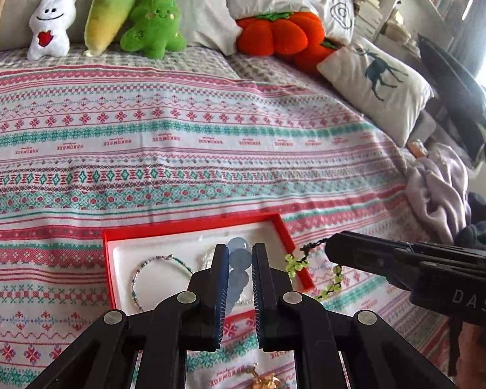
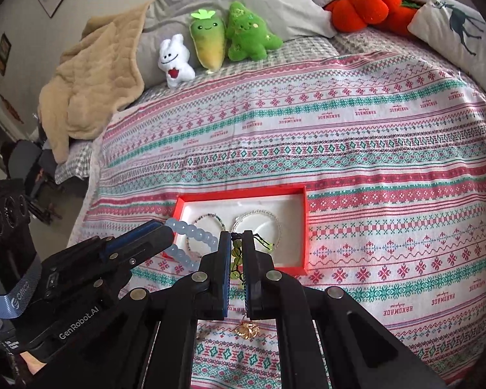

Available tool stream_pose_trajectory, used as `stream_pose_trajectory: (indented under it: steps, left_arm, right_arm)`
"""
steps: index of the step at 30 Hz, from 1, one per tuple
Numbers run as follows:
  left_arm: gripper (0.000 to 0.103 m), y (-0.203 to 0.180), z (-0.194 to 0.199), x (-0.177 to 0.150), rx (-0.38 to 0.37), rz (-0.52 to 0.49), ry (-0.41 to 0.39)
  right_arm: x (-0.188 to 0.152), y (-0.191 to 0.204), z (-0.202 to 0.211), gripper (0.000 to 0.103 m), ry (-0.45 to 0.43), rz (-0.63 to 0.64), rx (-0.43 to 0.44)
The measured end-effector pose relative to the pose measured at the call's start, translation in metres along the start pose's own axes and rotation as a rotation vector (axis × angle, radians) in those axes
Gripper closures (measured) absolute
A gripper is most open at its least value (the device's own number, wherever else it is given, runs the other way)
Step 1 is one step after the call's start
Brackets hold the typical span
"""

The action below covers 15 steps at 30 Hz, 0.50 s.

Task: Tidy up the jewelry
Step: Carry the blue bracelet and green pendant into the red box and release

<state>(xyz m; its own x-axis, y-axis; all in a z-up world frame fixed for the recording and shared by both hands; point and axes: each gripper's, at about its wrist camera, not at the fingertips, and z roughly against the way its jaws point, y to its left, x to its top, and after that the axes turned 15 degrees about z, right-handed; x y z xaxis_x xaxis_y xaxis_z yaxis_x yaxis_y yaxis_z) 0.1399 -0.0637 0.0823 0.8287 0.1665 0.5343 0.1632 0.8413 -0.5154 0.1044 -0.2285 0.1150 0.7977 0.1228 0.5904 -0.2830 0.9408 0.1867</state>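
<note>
A pale blue bead bracelet is clamped between the fingers of the left hand-held gripper, above the near part of the red jewelry box on the bed. A green bead bracelet is gripped by the right hand-held gripper just to its right, over the box's near edge. Two thin bracelets are seen lying inside the box, and a gold piece lies on the bedspread nearer.
</note>
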Motion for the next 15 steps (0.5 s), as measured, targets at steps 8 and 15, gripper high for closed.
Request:
stream_pose_trajectory:
  steps: [8, 15]
  left_arm:
    - [0.094, 0.037, -0.037, 0.005, 0.163, 0.067, 0.024]
    - [0.094, 0.052, -0.046, 0.001, 0.239, 0.059, 0.045]
  right_arm:
    - [0.010, -0.002, -0.028, 0.096, 0.027, 0.001, -0.038]
    - [0.012, 0.011, -0.060, 0.096, 0.074, 0.030, 0.014]
